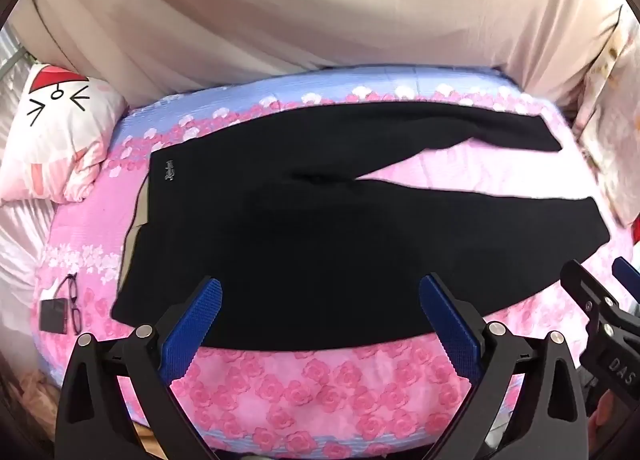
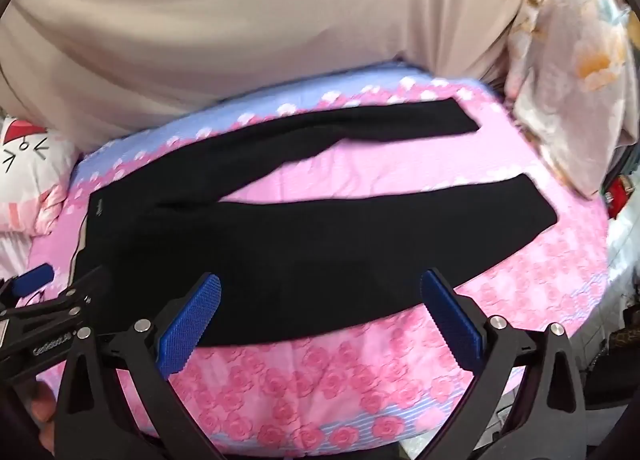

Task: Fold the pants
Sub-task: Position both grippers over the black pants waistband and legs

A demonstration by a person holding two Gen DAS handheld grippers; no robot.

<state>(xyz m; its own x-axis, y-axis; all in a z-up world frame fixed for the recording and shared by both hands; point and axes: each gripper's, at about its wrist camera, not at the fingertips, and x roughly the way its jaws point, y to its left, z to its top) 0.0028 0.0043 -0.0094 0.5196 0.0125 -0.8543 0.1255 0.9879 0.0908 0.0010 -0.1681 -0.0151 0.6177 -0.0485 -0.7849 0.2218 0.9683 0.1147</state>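
Observation:
Black pants [image 1: 320,228] lie flat on a pink rose-patterned bed cover [image 1: 320,384]. The waistband is at the left and the two legs spread apart toward the right. My left gripper [image 1: 320,288] hovers open above the pants' near edge by the waist and seat, with nothing between its blue pads [image 1: 192,332]. My right gripper [image 2: 320,284] is also open and empty, held above the near leg of the pants [image 2: 280,244]. Each gripper shows in the other's view: the right gripper [image 1: 600,280] at the right edge, the left gripper [image 2: 64,280] at the left edge.
A white pillow with a cartoon face [image 1: 60,132] lies at the left end of the bed. Glasses [image 1: 74,300] and a small black case [image 1: 54,316] rest near the waistband. Beige fabric [image 1: 320,20] hangs behind the bed. A floral quilt [image 2: 568,60] is bunched at the right.

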